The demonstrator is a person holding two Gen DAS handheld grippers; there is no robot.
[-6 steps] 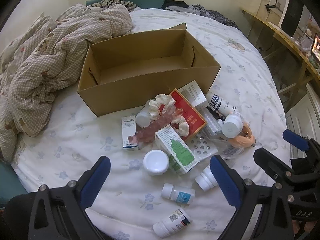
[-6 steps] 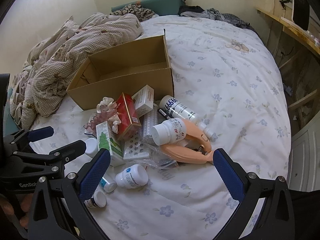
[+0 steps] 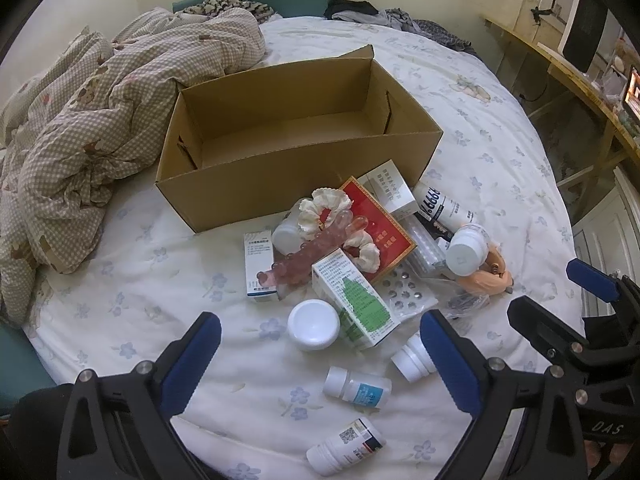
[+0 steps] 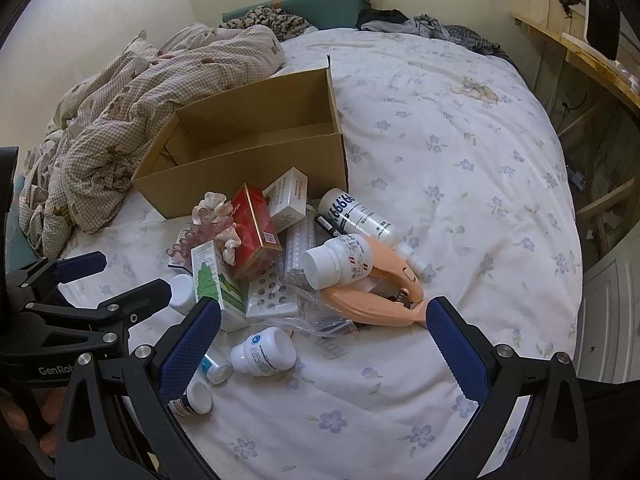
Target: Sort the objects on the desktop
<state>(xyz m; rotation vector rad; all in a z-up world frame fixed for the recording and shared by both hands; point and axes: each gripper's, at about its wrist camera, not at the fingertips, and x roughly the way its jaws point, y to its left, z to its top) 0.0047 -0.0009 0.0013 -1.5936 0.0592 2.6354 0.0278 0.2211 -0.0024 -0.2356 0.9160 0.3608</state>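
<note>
An empty cardboard box (image 3: 296,152) (image 4: 248,160) stands open on the bed. In front of it lies a heap: a red box (image 3: 380,228) (image 4: 256,232), a green-and-white box (image 3: 356,300) (image 4: 212,280), a white jar (image 3: 314,324), several white pill bottles (image 3: 356,388) (image 4: 264,352), blister packs (image 3: 404,288) and a peach hand grip (image 4: 384,292). My left gripper (image 3: 320,356) hovers open above the near bottles, holding nothing. My right gripper (image 4: 324,340) is open too, over the bottle and the hand grip.
A crumpled checked quilt (image 3: 100,120) fills the left of the bed. Clothes (image 3: 400,20) lie at the headboard. A wooden shelf (image 3: 580,80) runs along the right wall. Bare flowered sheet (image 4: 460,160) spreads right of the box.
</note>
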